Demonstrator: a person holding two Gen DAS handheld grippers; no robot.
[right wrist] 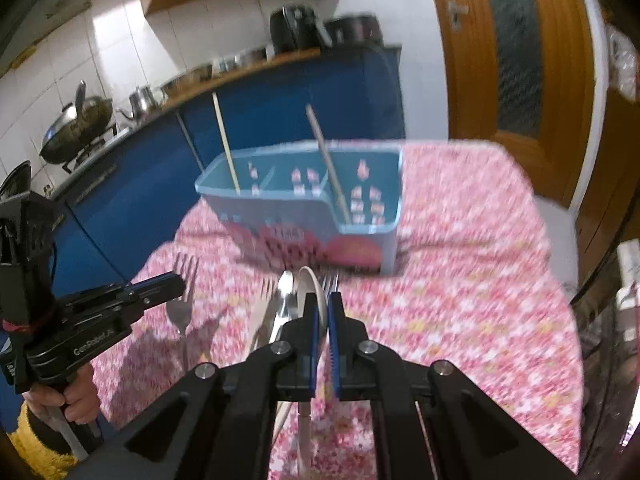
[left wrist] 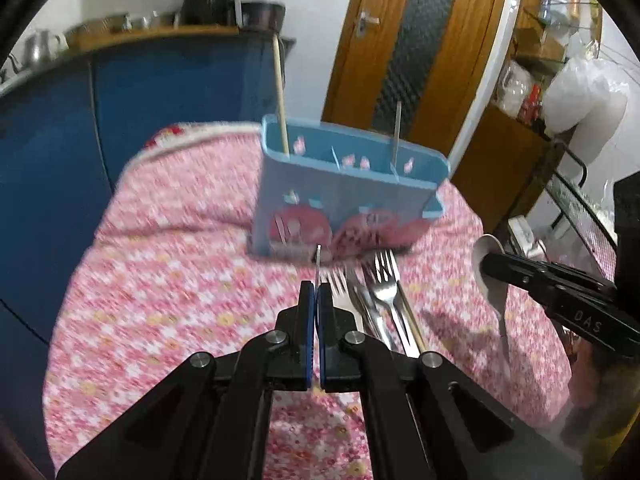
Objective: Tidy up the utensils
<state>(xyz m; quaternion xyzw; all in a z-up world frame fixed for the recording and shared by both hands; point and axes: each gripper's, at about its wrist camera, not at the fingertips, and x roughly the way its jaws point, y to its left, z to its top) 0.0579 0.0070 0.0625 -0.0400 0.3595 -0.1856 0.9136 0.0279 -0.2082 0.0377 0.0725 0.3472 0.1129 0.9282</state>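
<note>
Both grippers are above the table with the pink floral tablecloth [left wrist: 168, 280], each clamped on a utensil. The left gripper [left wrist: 318, 292] has its blue pads [left wrist: 307, 320] closed edge-on against a fork [right wrist: 182, 304], whose tines point toward the caddy in the right wrist view. The right gripper [right wrist: 323, 304] is closed on a white spoon [right wrist: 310, 284], bowl forward and handle trailing beneath the jaws. The blue utensil caddy [left wrist: 344, 204] stands upright on the cloth beyond both grippers; a wooden chopstick [left wrist: 280, 92] rises from its left compartment and a second stick [right wrist: 328, 164] from the right one. Loose forks and cutlery [left wrist: 384, 296] lie on the cloth just before the caddy. A hand [right wrist: 76, 396] grips the left handle.
</note>
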